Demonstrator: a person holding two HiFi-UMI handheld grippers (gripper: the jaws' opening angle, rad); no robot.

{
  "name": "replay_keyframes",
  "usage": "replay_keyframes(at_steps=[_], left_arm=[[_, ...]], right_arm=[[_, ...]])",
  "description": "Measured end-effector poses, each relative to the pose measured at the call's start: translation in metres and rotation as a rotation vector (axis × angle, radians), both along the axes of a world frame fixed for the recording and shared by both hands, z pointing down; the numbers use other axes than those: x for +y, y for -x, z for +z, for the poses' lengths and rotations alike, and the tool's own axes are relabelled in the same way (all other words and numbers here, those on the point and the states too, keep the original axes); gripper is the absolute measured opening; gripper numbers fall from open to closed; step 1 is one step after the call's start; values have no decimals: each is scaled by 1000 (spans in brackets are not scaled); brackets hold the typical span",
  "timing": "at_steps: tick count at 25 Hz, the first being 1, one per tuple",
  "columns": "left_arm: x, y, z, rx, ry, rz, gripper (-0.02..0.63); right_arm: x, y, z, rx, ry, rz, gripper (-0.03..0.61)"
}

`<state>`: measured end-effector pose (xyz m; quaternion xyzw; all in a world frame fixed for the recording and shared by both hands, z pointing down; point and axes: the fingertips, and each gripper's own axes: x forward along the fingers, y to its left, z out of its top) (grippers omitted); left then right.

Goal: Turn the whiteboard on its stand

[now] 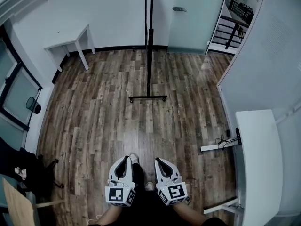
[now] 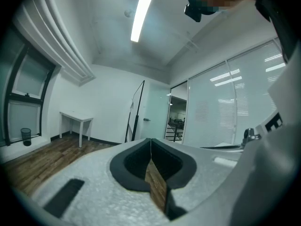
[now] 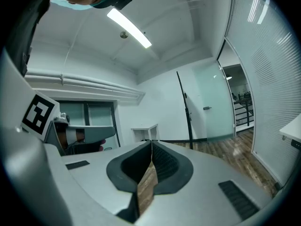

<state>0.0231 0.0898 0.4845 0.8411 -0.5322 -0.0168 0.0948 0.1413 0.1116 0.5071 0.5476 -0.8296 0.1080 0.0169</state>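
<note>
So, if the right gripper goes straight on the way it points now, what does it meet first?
Ahead of the right gripper, probably the white table by the far wall, though depth is unclear. The whiteboard stands to the right of that line.

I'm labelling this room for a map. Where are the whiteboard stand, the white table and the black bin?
whiteboard stand (image 1: 150, 55), head view, on its upright black post.
white table (image 1: 67, 39), head view, on its top.
black bin (image 1: 33, 105), head view, on its dark body.
</note>
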Motion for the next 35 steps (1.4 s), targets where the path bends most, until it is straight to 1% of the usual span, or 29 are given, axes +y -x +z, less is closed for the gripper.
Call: replay_keyframes(at_steps=[4, 7, 10, 12, 17, 21, 24, 28, 32, 35], left_arm=[[-43, -5, 1, 23, 9, 6, 18], [-80, -4, 2, 9, 6, 30, 18], [-122, 2, 2, 3, 11, 43, 18], [-151, 6, 1, 19, 19, 49, 18], [-228, 16, 0, 30, 25, 97, 18], [-281, 24, -2, 20, 11, 132, 18], [-312, 31, -6, 30, 0, 147, 18], [-349, 42, -9, 40, -10, 144, 18], [-376, 54, -8, 65, 7, 112, 17], [-397, 58, -4, 67, 8, 100, 18]], right_arm=[[-41, -5, 1, 9, 8, 10, 14], [-78, -4, 2, 13, 12, 23, 14], [-119, 0, 2, 22, 19, 40, 14], [-146, 4, 0, 24, 23, 50, 14], [-217, 18, 0, 36, 31, 82, 14], [-271, 21, -2, 45, 36, 123, 14], [-308, 21, -6, 48, 23, 159, 14], [-354, 30, -15, 52, -6, 166, 14], [-384, 40, -13, 52, 3, 158, 14], [-406, 45, -9, 55, 5, 141, 14]])
